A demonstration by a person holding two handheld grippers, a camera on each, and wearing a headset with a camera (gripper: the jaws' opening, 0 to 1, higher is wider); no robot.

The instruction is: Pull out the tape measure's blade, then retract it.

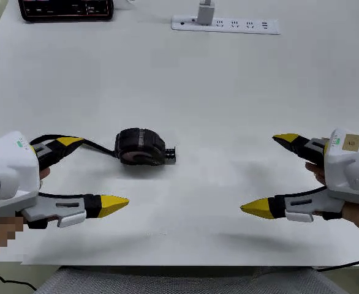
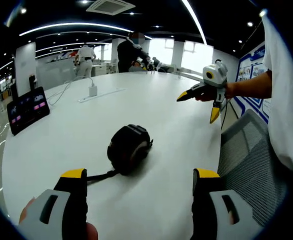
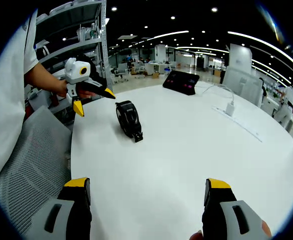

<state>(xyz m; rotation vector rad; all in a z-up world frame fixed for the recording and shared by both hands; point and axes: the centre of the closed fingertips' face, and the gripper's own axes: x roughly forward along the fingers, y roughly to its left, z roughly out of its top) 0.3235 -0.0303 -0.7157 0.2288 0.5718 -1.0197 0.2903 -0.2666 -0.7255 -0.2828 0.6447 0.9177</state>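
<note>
Closest in, the mesh chair (image 1: 167, 280) sits at the table's near edge, behind both grippers. Just past it, the left gripper (image 1: 105, 170) hangs low over the white table (image 1: 204, 92) with its jaws spread wide and nothing between them. Opposite, the right gripper (image 1: 257, 173) is equally wide open and equally empty, well apart from the left one and pointing back at it.

And here's the tape measure (image 1: 141, 147), sitting on the table in front of the left gripper, just beyond its yellow tips and much nearer to it than to the right gripper. In the left gripper view it sits straight ahead, roughly on the line between the two jaws. No jaw is touching the case. Its black strap (image 1: 97, 146) trails back across the table to the left gripper's far jaw; whether it touches that jaw, I can't tell. The blade's end hook (image 1: 171, 154) sits right at the case, on the side facing the right gripper, with no blade drawn out.

Further on, well beyond both grippers, a white power strip (image 1: 225, 24) lies with a white plug (image 1: 205, 12) standing in it, and off past the left gripper's side a dark tablet (image 1: 66, 8) lies at the far edge.
</note>
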